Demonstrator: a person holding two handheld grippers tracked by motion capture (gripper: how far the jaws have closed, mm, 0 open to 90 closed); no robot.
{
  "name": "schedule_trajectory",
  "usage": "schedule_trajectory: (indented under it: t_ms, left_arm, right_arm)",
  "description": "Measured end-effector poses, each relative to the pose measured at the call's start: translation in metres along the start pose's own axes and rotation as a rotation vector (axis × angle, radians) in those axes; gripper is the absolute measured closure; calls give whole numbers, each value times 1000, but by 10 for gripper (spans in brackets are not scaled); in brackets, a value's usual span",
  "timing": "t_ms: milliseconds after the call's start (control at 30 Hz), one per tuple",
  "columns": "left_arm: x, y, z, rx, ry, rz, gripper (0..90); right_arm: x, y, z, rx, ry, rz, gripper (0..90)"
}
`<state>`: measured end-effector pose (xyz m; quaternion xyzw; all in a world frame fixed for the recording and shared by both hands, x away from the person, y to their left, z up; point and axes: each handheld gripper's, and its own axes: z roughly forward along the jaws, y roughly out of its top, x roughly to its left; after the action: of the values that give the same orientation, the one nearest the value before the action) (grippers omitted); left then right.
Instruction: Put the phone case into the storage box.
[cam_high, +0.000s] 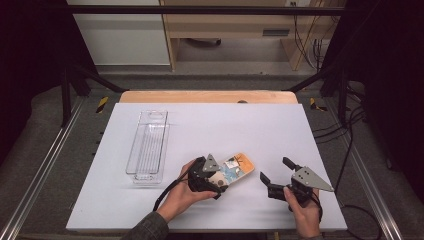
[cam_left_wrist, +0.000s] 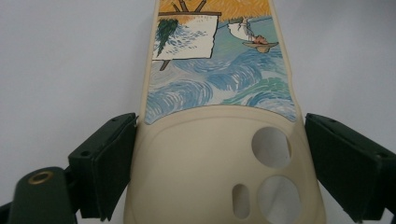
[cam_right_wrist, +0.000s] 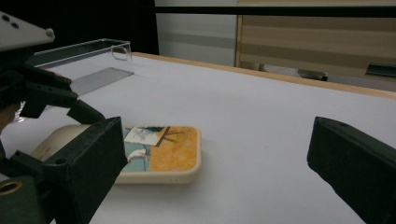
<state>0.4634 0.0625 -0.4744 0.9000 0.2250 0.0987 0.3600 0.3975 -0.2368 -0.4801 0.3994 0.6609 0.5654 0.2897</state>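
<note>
A cream phone case (cam_high: 236, 169) with a painted blue-and-orange picture lies flat on the white table (cam_high: 210, 125). My left gripper (cam_high: 219, 179) is open and straddles the case's camera-hole end. In the left gripper view the case (cam_left_wrist: 219, 154) lies between the jaws of the left gripper (cam_left_wrist: 219, 122); the left jaw touches its edge, and a thin gap shows at the right jaw. My right gripper (cam_high: 274, 169) stands open to the right of the case, holding nothing. The right gripper view looks between that gripper's (cam_right_wrist: 217, 135) jaws at the case (cam_right_wrist: 163, 149) and the left gripper (cam_right_wrist: 46, 93) beyond.
A clear, narrow plastic tray (cam_high: 147, 147) stands empty at the left of the table, also seen far off as the tray (cam_right_wrist: 88, 60) in the right gripper view. Black frame bars and metal rails flank the table. A wooden edge (cam_high: 207, 96) runs along the far side.
</note>
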Motion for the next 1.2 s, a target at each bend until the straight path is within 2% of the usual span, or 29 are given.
schedule_trajectory:
  t_ms: [200, 300, 433, 467, 567, 767, 900, 1033, 1200]
  left_arm:
    - [4, 11, -21, -33, 32, -3, 118]
    - [5, 22, -36, -43, 43, 16, 118]
    - [12, 27, -48, -40, 51, 13, 117]
    - [14, 27, -50, -39, 53, 14, 117]
    - [20, 29, -62, -66, 52, 10, 118]
    - [27, 36, -84, -79, 61, 19, 118]
    - [32, 36, -99, -110, 56, -4, 118]
    - [39, 32, -103, -89, 49, -13, 118]
    - [43, 30, -107, -69, 41, -22, 118]
  right_arm:
    - [5, 2, 1, -4, 2, -15, 42]
    - [8, 4, 1, -6, -16, -36, 42]
    - [11, 5, 1, -5, -27, -71, 40]
    - [12, 5, 1, 2, -29, -89, 36]
    - [16, 9, 0, 32, -62, -189, 29]
    - [29, 20, 3, 41, -84, -288, 45]
    - [41, 29, 17, 98, -88, -420, 52]
    - [52, 42, 23, 136, -78, -545, 57]
    - [62, 54, 28, 171, -66, -654, 82]
